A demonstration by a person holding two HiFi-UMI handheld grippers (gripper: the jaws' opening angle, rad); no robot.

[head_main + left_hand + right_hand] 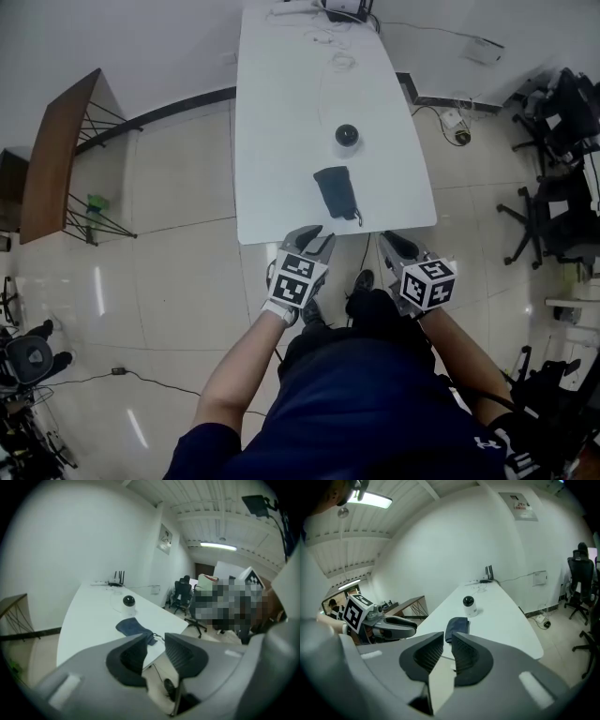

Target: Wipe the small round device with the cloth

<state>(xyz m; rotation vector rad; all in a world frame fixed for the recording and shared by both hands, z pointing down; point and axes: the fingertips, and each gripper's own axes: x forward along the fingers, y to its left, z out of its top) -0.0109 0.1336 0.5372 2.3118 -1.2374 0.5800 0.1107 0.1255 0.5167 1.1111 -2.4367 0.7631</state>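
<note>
Cables (pixel 323 37), router (pixel 345 7) at table's (pixel 281 141) far end. Cloth (pixel 337 192) lies lengthwise along table, between the grippers and the upright small round device (pixel 347 136). Jaws: left gripper (pixel 309 234) narrowly parted, right gripper (pixel 398 242) barely, both empty.

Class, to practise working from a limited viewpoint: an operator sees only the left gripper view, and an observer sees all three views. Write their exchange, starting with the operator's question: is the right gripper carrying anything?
Observer: No. Its own view shows the right gripper with a narrow gap between its jaws and nothing in it.
Operator: Where are both grippers relative to the table?
Observer: The head view shows the left gripper and the right one at about the table's near edge. Neither reaches the cloth.
Operator: Which gripper does the cloth line up with?
Observer: From above it lies roughly between the two, with the small round device beyond it.
</note>
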